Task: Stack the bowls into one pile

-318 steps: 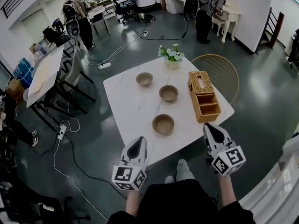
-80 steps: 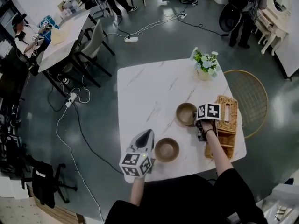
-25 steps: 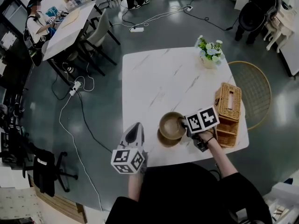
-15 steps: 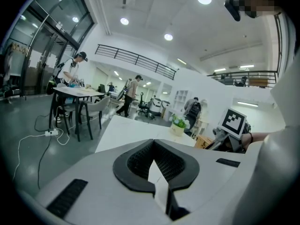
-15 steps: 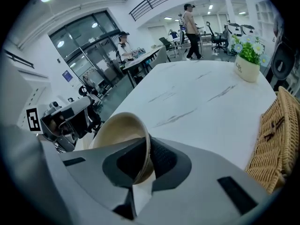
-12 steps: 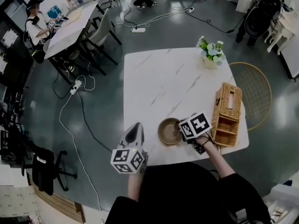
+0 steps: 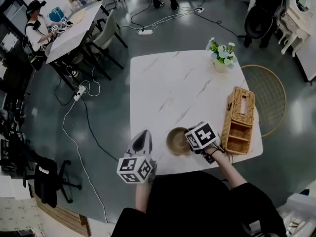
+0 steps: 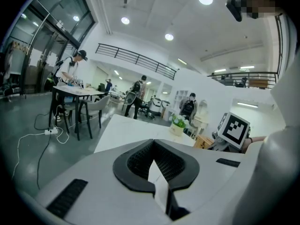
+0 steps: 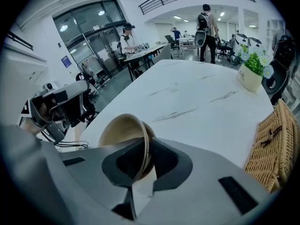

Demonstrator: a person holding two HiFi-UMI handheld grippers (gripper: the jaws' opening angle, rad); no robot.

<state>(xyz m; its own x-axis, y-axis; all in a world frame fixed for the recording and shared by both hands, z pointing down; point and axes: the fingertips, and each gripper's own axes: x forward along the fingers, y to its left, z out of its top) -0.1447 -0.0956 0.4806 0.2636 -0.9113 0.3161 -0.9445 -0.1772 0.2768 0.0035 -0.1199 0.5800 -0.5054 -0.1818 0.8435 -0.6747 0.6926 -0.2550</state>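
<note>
Tan against white marble: pinches the rim of the bowls (image 9: 123,128) between the jaws of the right gripper (image 9: 144,161), one pad inside the wall and one outside. Likely grips there so as to carry from the edge and leave the hollow free for nesting. Holds them near the front edge of the table (image 7: 163,88), just beside the wicker box (image 7: 238,120); cannot tell whether resting on the top or hanging just above it. Looks like the closing step, setting the pile down.

Holds the left gripper (image 7: 143,135) off the table's near-left edge, jaws pressed together on nothing. Probably parks it there so as not to crowd the working side. Has a flower pot (image 7: 220,58) at the far right corner, well apart from the work.

By count: one pile, with no loose bowl anywhere else on the table. Shows at least two nested rims in the right gripper view, but cannot settle the full number. Otherwise two grippers, one wicker box, one flower pot.
</note>
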